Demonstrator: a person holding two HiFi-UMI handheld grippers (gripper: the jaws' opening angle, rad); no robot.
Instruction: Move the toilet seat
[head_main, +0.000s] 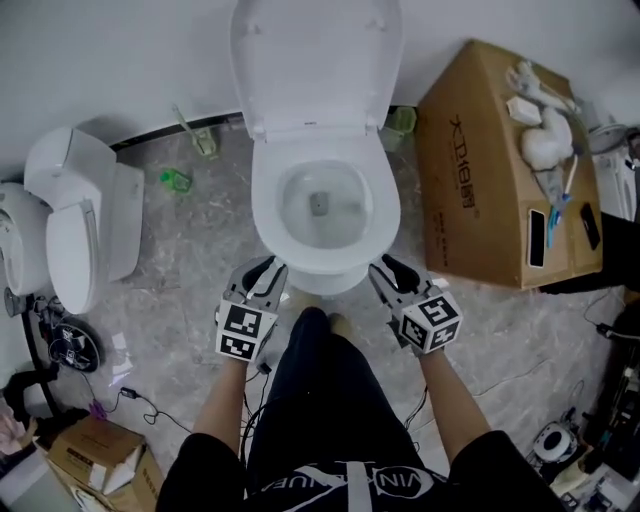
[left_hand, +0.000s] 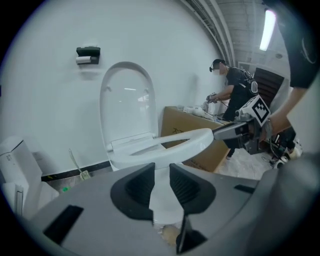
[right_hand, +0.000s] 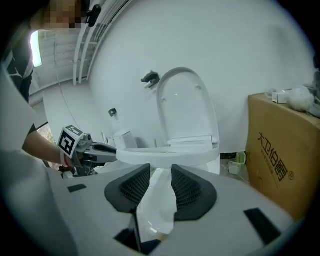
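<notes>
A white toilet stands against the wall with its lid (head_main: 315, 60) upright. Its seat ring (head_main: 268, 215) is hinged at the back and its front is lifted off the bowl, sloping upward (left_hand: 167, 145) (right_hand: 165, 156). My left gripper (head_main: 268, 278) is at the seat's front left and my right gripper (head_main: 388, 275) at its front right. In the left gripper view, the seat's rim lies across just above the fingertips of the left gripper (left_hand: 161, 171), and only the bowl shows through the gap. The right gripper (right_hand: 161, 171) looks the same. Both stand open, pinching nothing.
A large cardboard box (head_main: 500, 170) with white items on top stands right of the toilet. Another toilet (head_main: 70, 230) sits at the left. Green bottles (head_main: 175, 180), cables and small boxes lie on the floor. My legs (head_main: 320, 400) are right before the bowl. A person (left_hand: 235, 90) stands beyond the box.
</notes>
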